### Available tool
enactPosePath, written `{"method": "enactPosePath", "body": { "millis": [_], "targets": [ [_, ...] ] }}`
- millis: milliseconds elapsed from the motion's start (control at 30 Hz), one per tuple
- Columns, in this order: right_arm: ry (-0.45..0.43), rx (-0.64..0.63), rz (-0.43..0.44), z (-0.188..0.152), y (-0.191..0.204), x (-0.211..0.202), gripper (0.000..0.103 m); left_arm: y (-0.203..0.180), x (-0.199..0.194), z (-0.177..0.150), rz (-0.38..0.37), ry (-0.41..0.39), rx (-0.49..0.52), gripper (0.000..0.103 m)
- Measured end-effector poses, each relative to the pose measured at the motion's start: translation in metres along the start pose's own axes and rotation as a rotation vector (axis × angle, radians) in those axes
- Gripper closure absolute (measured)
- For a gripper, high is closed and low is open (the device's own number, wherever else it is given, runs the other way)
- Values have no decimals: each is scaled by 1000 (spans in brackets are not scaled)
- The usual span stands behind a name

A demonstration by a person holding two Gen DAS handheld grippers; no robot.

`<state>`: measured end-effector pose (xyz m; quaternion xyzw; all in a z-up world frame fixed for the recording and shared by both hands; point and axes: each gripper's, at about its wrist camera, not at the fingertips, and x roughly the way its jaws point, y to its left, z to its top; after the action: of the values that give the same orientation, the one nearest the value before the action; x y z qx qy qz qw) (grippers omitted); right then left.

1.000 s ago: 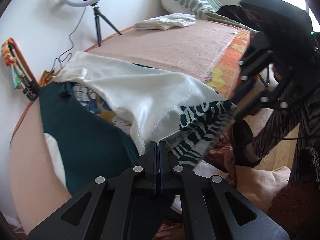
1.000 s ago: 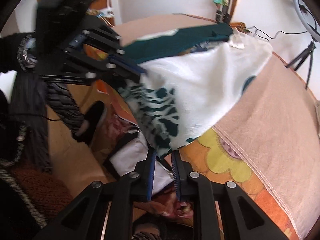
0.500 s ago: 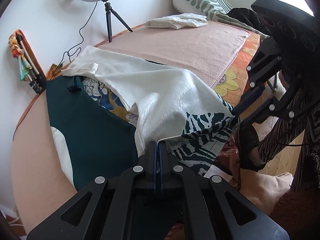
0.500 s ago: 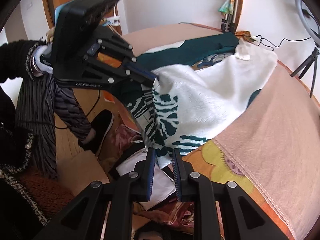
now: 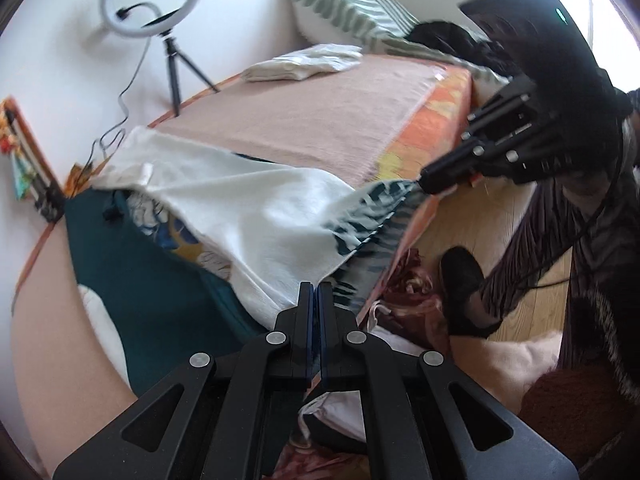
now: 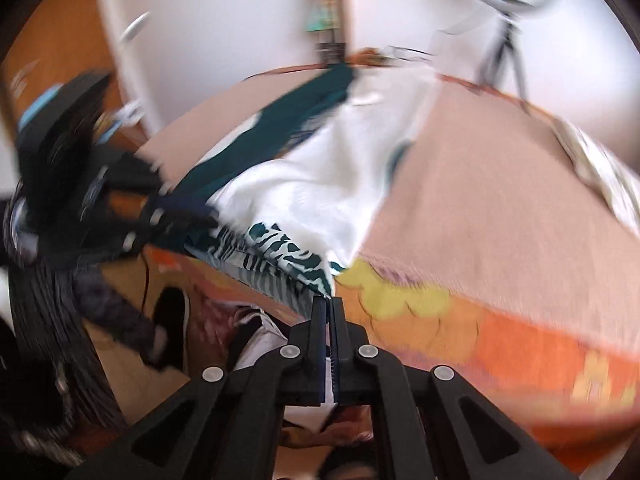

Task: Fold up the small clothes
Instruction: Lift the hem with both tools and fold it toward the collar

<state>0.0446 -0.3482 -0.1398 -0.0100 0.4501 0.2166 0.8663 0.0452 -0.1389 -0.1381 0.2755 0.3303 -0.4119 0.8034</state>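
Both grippers are gripping the near hem of a white satin-like garment with a teal zebra-striped border (image 5: pixel 276 216), which is lying partly on the bed covered by a pinkish-beige blanket (image 5: pixel 320 120) and partly hanging off its orange, flower-printed edge (image 6: pixel 500 344). In the left wrist view the left gripper (image 5: pixel 314 294) is sitting at the lower centre of the frame, its 2 fingers pressed together on the white corner of the cloth; the right gripper (image 5: pixel 424 178) is showing at the right of the frame, its tips pinching the striped corner. In the right wrist view the right gripper's fingers (image 6: pixel 320 312) are clamped on that striped corner at the lower centre, and the left gripper (image 6: pixel 208 216) is appearing blurred at the left of the frame. Holding the 2 corners well apart is keeping the hem taut between them, probably so the cloth can be spread flat or carried over in 1 clean fold. The far end of the garment is resting near the upper left of the left wrist view, over a dark teal cloth (image 5: pixel 152 280) and a patterned fabric beneath it. A folded cream-coloured garment (image 5: pixel 304 66) is lying at the far end of the bed, likely already finished. A white ring light on a black tripod (image 5: pixel 152 4) is standing behind, in the upper left. Both views are smeared by motion, so fine detail at the fingertips is uncertain.
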Motion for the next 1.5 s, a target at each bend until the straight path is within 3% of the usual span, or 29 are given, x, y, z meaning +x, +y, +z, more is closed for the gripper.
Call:
{"method": "enactPosePath", "body": {
  "millis": [100, 167, 233, 300, 333, 367, 400, 533, 633, 767, 867, 1100, 1167, 1200, 1267, 1400, 1500],
  "targets": [
    [39, 122, 33, -12, 5, 8, 103, -13, 6, -5, -26, 44, 62, 102],
    [131, 119, 96, -17, 7, 18, 103, -17, 6, -13, -35, 78, 68, 102],
    [161, 62, 72, -23, 10, 16, 101, -16, 0, -19, -38, 82, 44, 101],
    [137, 37, 60, -22, 6, 4, 96, -8, -12, -25, -57, 69, -32, 100],
    [114, 59, 79, -16, -3, -3, 87, 0, -21, -30, -57, 59, -95, 94],
    [95, 86, 97, -11, -11, -6, 67, 10, -29, -35, -50, 49, -163, 89],
    [79, 119, 124, -6, -19, -7, 58, 19, -37, -40, -48, 36, -231, 80],
    [111, 289, 306, 11, -56, 14, 54, 55, -63, -69, -39, 2, -501, 74],
    [157, 364, 376, 13, -66, 39, 52, 70, -66, -95, -69, 26, -659, 70],
    [202, 410, 468, 11, -62, 60, 52, 75, -54, -111, -110, 68, -755, 70],
    [202, 367, 491, 15, -49, 60, 54, 80, -46, -117, -171, 70, -824, 70],
    [206, 321, 517, 19, -41, 57, 81, 86, -29, -118, -307, 38, -949, 74],
    [203, 331, 530, 18, -41, 59, 93, 85, -25, -118, -344, 22, -978, 102],
    [202, 329, 528, 21, -41, 60, 101, 87, -27, -117, -333, 23, -974, 103],
    [197, 322, 532, 21, -39, 51, 103, 86, -35, -112, -313, 11, -941, 103],
    [189, 271, 514, 23, -36, 28, 103, 85, -61, -107, -233, 13, -847, 103],
    [235, 173, 421, 20, -31, 31, 98, 87, -56, -110, -211, 39, -821, 103]
  ]
}}
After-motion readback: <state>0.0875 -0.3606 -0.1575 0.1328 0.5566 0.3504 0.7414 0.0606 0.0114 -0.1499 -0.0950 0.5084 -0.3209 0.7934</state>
